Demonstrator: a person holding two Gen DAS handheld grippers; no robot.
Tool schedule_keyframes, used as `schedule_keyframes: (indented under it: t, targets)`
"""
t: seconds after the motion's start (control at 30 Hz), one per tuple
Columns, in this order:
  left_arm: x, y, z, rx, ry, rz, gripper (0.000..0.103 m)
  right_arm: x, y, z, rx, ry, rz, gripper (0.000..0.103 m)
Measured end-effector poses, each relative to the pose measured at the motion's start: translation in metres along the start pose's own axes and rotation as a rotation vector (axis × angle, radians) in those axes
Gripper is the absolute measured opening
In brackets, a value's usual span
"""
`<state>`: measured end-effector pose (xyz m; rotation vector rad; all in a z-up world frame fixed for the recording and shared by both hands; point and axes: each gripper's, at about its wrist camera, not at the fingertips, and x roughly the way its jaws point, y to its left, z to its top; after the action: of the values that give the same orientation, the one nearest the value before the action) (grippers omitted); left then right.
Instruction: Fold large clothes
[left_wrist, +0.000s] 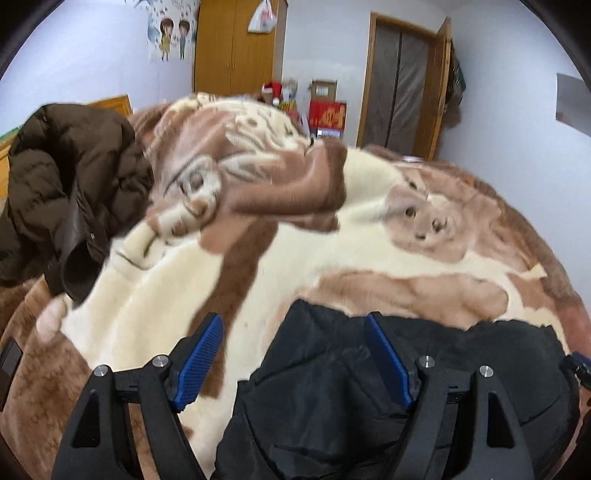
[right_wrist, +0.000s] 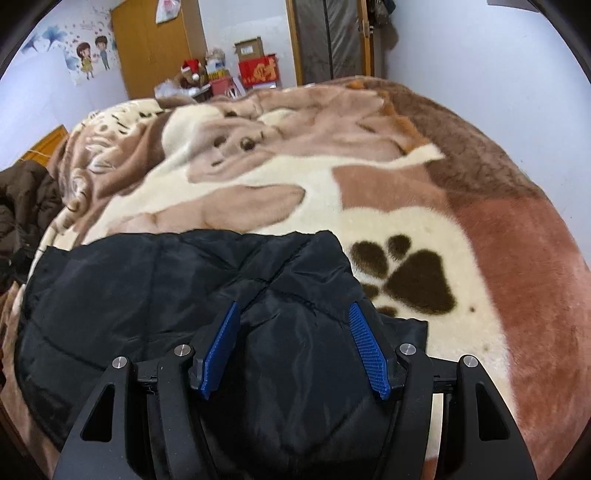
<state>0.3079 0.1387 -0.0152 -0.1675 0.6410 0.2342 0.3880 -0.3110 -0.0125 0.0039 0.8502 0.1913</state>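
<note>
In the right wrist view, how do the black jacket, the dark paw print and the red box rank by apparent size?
1. black jacket, largest, though nearest to the camera.
2. dark paw print.
3. red box, smallest, but far back, so its true size is unsure.

A wooden wardrobe (left_wrist: 236, 44) stands beside red boxes (right_wrist: 258, 72).

1. My view takes in pale walls (left_wrist: 517, 122); a cartoon sticker (right_wrist: 90, 59) of two children is on one.
2. A wooden wardrobe (left_wrist: 232, 44) stands beyond the bed, with a plastic bag (left_wrist: 263, 16) hanging on it.
3. A wood-framed door (left_wrist: 402, 81) is open.
4. Boxes (right_wrist: 258, 64) are stacked between wardrobe and door.
</note>
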Motion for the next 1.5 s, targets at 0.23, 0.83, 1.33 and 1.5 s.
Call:
schedule_keyframes:
  t: [0.23, 0.83, 1.33, 1.5]
  targets:
    - [0.059, -0.008, -0.034, 0.049, 0.175, -0.087, 0.061, 0.019, -0.004, -0.019, -0.019, 0.051, -0.035, 0.062]
    - [0.096, 0.008, -0.028, -0.08, 0.218, -0.132, 0.063, 0.041, -0.007, -0.015, -0.022, 0.083, -0.069, 0.06]
    - [0.014, -0.034, -0.007, -0.008, 0.101, -0.28, 0.068, -0.013, 0.068, 0.007, -0.114, -0.002, 0.064, 0.06]
    - [0.054, -0.103, -0.047, 0.167, 0.22, -0.292, 0.068, 0.039, 0.08, -0.003, -0.119, 0.107, 0.051, 0.06]
